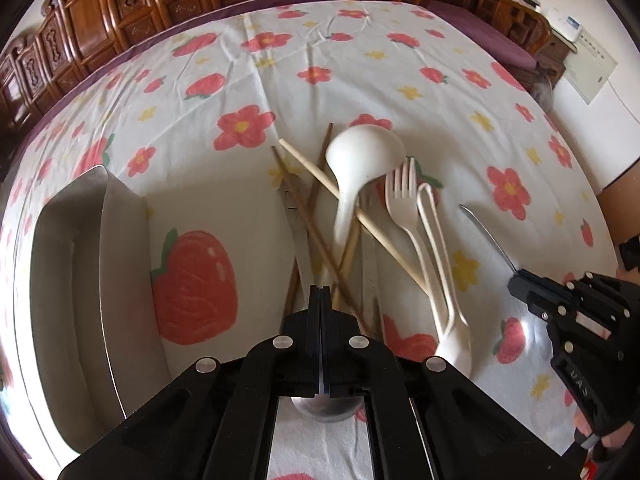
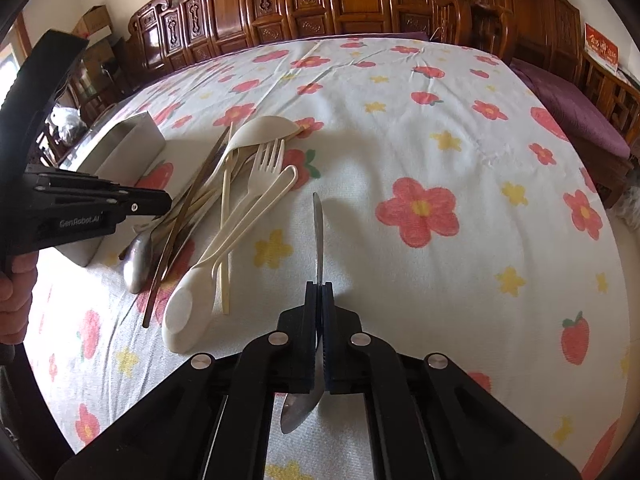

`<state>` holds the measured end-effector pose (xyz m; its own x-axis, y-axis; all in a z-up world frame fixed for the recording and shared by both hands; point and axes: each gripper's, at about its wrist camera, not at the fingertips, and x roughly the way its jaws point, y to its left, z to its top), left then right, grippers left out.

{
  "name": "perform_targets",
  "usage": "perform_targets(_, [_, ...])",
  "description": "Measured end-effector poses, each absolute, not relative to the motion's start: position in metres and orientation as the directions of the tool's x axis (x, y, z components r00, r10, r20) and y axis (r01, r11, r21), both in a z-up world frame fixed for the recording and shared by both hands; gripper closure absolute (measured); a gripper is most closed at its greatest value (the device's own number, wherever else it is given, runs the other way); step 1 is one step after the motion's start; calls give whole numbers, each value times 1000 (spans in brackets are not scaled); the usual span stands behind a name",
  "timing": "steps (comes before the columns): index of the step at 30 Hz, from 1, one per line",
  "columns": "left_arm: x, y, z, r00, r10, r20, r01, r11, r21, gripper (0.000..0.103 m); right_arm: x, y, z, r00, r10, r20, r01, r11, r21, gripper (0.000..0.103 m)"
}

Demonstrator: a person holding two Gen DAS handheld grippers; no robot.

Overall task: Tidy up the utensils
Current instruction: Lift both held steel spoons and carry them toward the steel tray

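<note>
Plainly, the left gripper (image 1: pixel 321 292) has its black jaws pressed together; whether they pinch a handle in the pile, I cannot tell. A rounded steel spoon bowl (image 1: pixel 324 410) shows just beneath it. The right gripper (image 2: pixel 319 292) is clamped on the flat handle of a second metal spoon (image 2: pixel 318 224), whose shiny bowl pokes out below the fingers and whose handle points toward 12 o'clock.

The utensil pile lies on a soft cloth (image 2: pixel 440 280) printed with pink flowers, yellow stars and strawberries. From the right wrist view it sits at about 10 o'clock of the right gripper. In it are three cream plastic pieces: a deep-bowled ladle (image 1: pixel 362 152), a four-tined fork (image 1: pixel 402 192) and a soup spoon (image 2: pixel 182 312) with a looped handle. Crossed among them are slender wooden chopsticks (image 1: pixel 316 172), some pale and some dark brown; at least four, though the tangle hides an exact count. A grey metal spoon (image 2: pixel 136 260) rests at the pile's left edge.

At 9 o'clock of the pile stands a brushed steel rectangular container (image 1: pixel 92 264), open-topped with smooth walls. Carved dark wooden furniture (image 2: pixel 320 0) lines the far side at 12 o'clock.
</note>
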<state>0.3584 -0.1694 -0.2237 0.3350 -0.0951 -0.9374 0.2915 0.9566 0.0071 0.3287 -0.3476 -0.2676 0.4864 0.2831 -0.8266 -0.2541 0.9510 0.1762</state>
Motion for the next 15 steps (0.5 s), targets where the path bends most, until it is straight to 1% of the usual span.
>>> perform_targets(6, [357, -169, -219, 336, -121, -934, 297, 955, -16, 103, 332, -364, -263, 490, 349, -799, -223, 936, 272, 100])
perform_targets(11, [357, -166, -224, 315, -106, -943, 300, 954, -7, 103, 333, -375, -251, 508, 413, -756, -213, 911, 355, 100])
perform_targets(12, [358, -165, -226, 313, -100, -944, 298, 955, -2, 102, 333, -374, -250, 508, 415, -755, -214, 910, 356, 100])
perform_targets(15, [360, -163, -230, 306, -101, -947, 295, 956, -6, 95, 332, -370, -250, 504, 407, -761, -224, 913, 340, 100])
